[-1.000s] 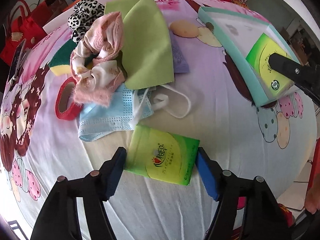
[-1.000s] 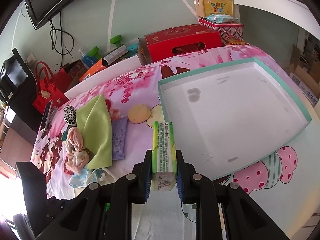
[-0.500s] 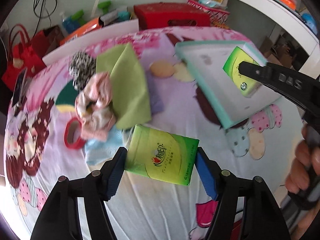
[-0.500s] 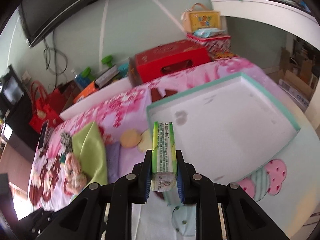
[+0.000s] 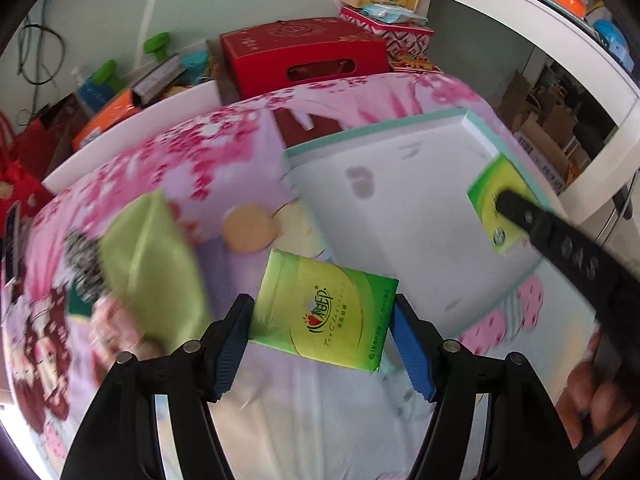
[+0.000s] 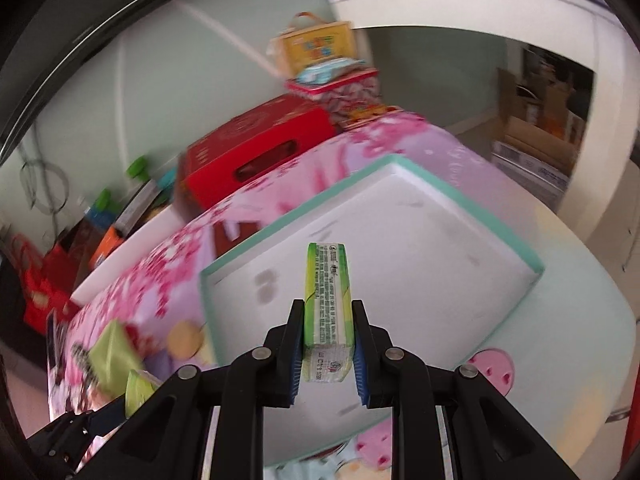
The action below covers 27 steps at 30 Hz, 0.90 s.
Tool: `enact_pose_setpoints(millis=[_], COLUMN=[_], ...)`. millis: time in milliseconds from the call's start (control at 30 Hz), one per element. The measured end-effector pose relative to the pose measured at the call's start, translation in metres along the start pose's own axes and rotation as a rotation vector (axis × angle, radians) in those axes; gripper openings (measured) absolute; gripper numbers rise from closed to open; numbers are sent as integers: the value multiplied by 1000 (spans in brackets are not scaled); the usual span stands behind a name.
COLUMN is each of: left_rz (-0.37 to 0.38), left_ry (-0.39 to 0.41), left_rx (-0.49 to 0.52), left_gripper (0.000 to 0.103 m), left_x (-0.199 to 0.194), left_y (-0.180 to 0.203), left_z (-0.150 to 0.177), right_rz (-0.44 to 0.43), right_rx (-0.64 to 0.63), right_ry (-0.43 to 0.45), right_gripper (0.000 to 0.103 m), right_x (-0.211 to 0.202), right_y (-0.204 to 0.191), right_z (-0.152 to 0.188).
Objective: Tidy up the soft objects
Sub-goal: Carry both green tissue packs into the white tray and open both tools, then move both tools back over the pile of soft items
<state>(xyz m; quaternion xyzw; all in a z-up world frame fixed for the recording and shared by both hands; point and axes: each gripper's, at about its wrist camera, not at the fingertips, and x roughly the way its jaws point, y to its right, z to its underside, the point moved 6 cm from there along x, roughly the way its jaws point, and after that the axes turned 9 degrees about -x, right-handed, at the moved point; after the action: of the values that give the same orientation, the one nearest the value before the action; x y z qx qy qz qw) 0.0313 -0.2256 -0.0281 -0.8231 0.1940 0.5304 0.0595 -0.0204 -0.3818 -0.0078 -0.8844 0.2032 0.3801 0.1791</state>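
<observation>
My left gripper [image 5: 322, 320] is shut on a green tissue pack [image 5: 324, 310], held flat and lifted above the bed, just left of the white tray with a teal rim [image 5: 384, 126]. My right gripper [image 6: 326, 320] is shut on a second green tissue pack [image 6: 328, 300], held on edge over the tray [image 6: 492, 224]. In the left wrist view that pack [image 5: 494, 196] hangs over the tray's right side, in the right gripper's fingers [image 5: 532, 220]. A green cloth [image 5: 152, 256], a leopard scrunchie [image 5: 82, 256], a pink scrunchie [image 5: 116, 320] and a beige puff [image 5: 248, 229] lie on the bedsheet to the left.
A red box [image 5: 304, 60], a white board [image 5: 132, 136] and clutter stand behind the bed. A white shelf [image 5: 532, 32] runs along the right wall. A person's hand [image 5: 592, 396] holds the right gripper at lower right. The tray holds nothing.
Both grippers rose and swung right toward the tray, each keeping its tissue pack. The pile of soft things slid to the left of the left wrist view.
</observation>
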Motion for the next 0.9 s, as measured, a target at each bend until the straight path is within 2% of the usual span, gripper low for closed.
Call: enact_pose_setpoints(millis=[167, 333, 400, 467, 500, 567, 667, 733, 767, 800, 900], left_rz=[14, 45, 54, 61, 63, 79, 96, 86, 78, 62, 21], left_ry=[34, 28, 27, 39, 49, 63, 80, 99, 109, 124, 174], left_rx=[38, -11, -33, -50, -62, -85, -118, -161, -180, -204, -273], left_gripper=[70, 71, 77, 87, 88, 88, 89, 91, 99, 102, 102], left_x=[29, 56, 59, 58, 56, 50, 40, 32, 28, 24, 7], left_y=[33, 43, 42, 39, 36, 33, 23, 8, 0, -10, -42], left_z=[-29, -47, -50, -51, -52, -55, -55, -56, -57, -57, -56], right_rz=[34, 35, 40, 47, 47, 45, 60, 75, 79, 81, 89], right_rx=[65, 80, 90, 94, 95, 93, 79, 72, 67, 64, 40], right_ry=[-47, -4, 5, 11, 12, 21, 21, 12, 7, 4, 0], right_gripper=[23, 26, 26, 35, 39, 59, 68, 78, 83, 85, 103], right_x=[22, 16, 14, 12, 11, 8, 6, 7, 7, 7, 7], right_y=[32, 44, 48, 49, 49, 49, 49, 50, 50, 50, 46], right_z=[9, 3, 2, 1, 1, 0, 0, 0, 1, 2, 3])
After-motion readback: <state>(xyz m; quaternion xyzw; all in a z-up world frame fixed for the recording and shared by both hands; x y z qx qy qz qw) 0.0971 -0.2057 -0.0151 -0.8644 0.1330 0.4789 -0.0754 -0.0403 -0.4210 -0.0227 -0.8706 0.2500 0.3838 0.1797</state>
